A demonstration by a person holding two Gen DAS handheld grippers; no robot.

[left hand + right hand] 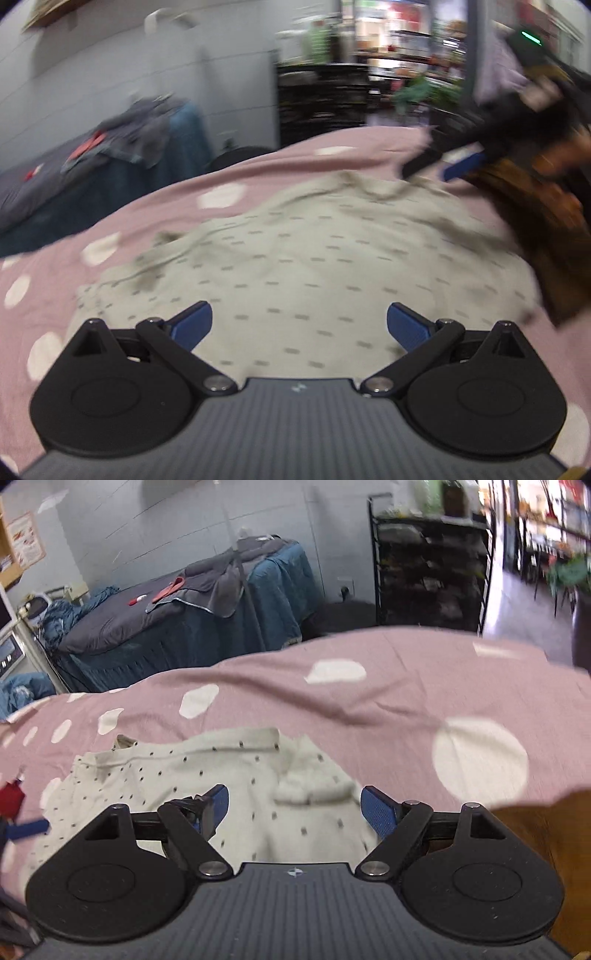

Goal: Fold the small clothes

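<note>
A small cream garment with dark dots [303,258] lies spread and wrinkled on the pink sheet with white dots [258,173]. My left gripper [299,325] is open and empty, just above the garment's near part. My right gripper [294,806] is open and empty over the garment [207,775], near a bunched fold [310,786]. In the left wrist view the right gripper [439,168] shows at the garment's far right edge. In the right wrist view a blue fingertip [27,829] of the left gripper shows at the left edge.
A brown cloth [546,236] lies at the garment's right side, also in the right wrist view [546,849]. Behind the bed stand a table draped in blue and grey cloth [192,602] and a black shelf rack [428,568].
</note>
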